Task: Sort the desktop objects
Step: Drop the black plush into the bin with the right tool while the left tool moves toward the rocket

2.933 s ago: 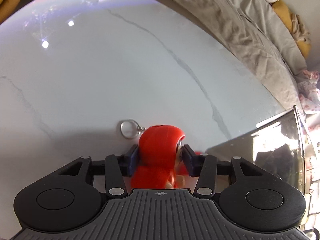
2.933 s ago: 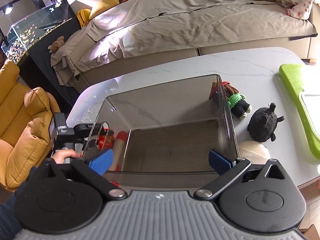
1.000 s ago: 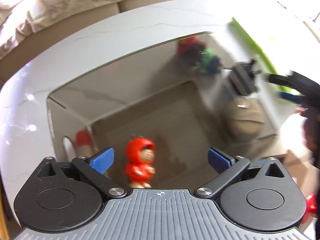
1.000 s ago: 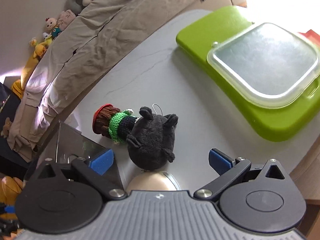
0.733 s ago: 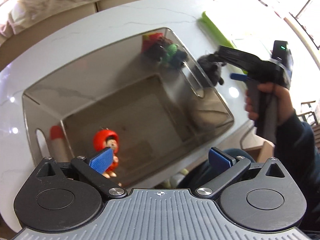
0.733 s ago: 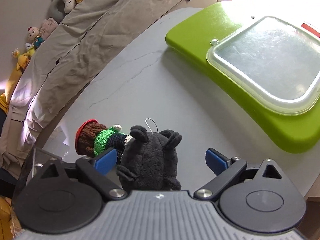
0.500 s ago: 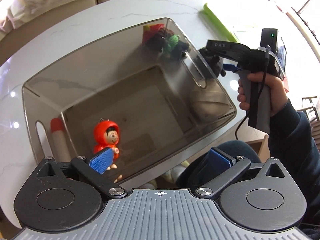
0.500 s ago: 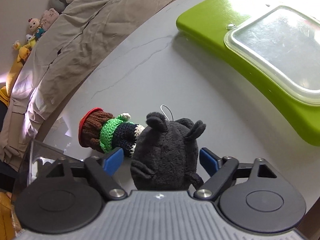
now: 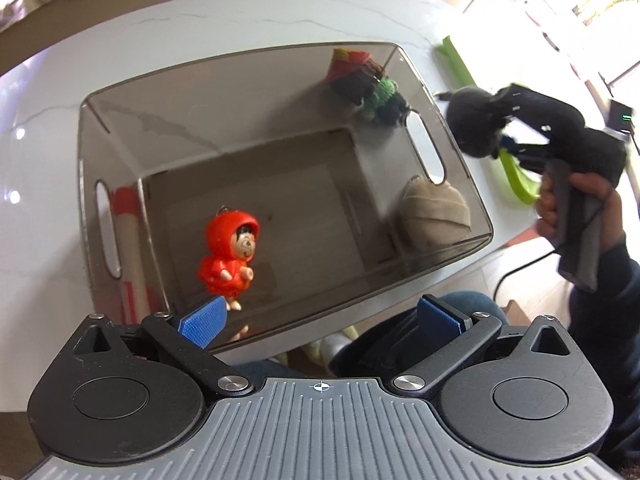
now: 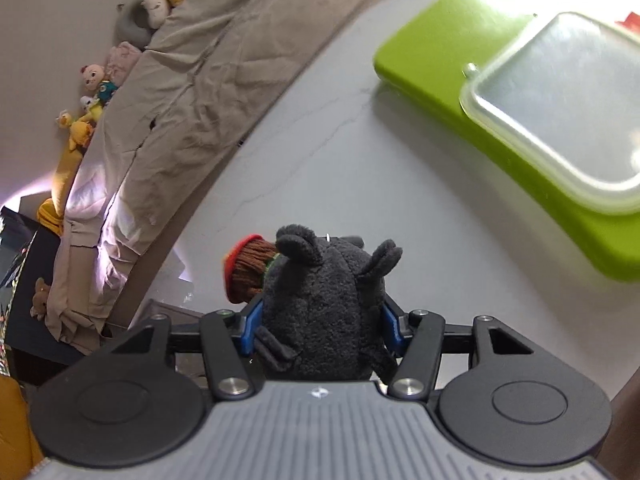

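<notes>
A smoky clear bin (image 9: pixel 132 92) stands on the white marble table. A red hooded figure keychain (image 9: pixel 230 248) lies inside it. My left gripper (image 9: pixel 320 318) is open and empty, held above the bin's near edge. My right gripper (image 10: pixel 320 330) is shut on a black plush toy (image 10: pixel 324 312) and holds it above the table, right of the bin (image 9: pixel 478 126). A crocheted doll (image 10: pixel 246 274) with a red hat lies just behind the plush; through the bin wall it shows in the left wrist view (image 9: pixel 368 84).
A beige round plush (image 9: pixel 434 216) and a red-tipped white tube (image 9: pixel 128 236) lie outside the bin, seen through its walls. A green tray (image 10: pixel 520 152) with a clear lid (image 10: pixel 560 108) sits at the table's right. A sofa with beige cover (image 10: pixel 180 100) runs behind.
My left gripper let the red figure go into the bin and pulled back. My right gripper moved over the black plush, shut on it and lifted it.
</notes>
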`<move>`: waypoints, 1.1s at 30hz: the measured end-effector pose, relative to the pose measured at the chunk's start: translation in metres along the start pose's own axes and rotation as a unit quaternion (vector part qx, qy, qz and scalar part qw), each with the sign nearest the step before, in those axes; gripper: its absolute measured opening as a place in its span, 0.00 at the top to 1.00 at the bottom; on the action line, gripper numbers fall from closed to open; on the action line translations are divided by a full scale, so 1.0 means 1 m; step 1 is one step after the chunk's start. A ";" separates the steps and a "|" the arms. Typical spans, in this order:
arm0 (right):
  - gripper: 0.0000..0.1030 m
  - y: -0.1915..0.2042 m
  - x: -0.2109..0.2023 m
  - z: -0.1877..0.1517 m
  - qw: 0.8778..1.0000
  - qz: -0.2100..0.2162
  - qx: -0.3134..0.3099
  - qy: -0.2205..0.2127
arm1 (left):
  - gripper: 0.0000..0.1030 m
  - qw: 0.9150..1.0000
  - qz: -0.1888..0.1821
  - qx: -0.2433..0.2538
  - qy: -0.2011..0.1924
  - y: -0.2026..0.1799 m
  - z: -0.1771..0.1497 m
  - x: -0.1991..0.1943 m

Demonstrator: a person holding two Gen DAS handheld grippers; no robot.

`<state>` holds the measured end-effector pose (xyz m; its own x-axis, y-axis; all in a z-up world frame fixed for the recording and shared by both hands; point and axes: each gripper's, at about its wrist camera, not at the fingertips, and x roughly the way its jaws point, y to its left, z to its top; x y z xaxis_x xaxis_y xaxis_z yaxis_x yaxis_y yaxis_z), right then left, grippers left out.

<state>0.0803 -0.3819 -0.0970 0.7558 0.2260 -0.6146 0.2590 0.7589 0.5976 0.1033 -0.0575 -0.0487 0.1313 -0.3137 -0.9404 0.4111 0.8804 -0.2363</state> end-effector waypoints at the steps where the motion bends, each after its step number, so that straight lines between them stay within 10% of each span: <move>1: 0.43 0.005 -0.003 0.001 1.000 0.006 -0.005 -0.001 | 0.00 1.000 -0.004 -0.007 -0.006 0.005 -0.003 -0.004; 10: 0.40 0.081 -0.035 0.026 0.991 0.040 -0.121 0.051 | 0.00 0.992 -0.033 -0.101 -0.068 0.073 -0.038 -0.036; 17: 0.40 0.141 0.059 -0.029 0.941 -0.069 -0.253 0.214 | 0.00 0.979 -0.039 -0.179 -0.092 0.136 -0.075 -0.045; 28: 0.35 0.147 0.118 -0.078 0.888 -0.160 -0.290 0.319 | 0.00 0.955 -0.076 -0.280 -0.063 0.198 -0.111 -0.006; 33: 0.26 0.145 0.103 -0.086 0.893 -0.145 -0.289 0.314 | 0.00 0.957 -0.076 -0.272 -0.063 0.191 -0.105 -0.004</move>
<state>0.1440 -0.1959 -0.1180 0.1744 0.1295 -0.9761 -0.1027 0.9883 0.1128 0.0865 0.1491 -0.1152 0.2294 -0.4628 -0.8563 -0.0929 0.8653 -0.4926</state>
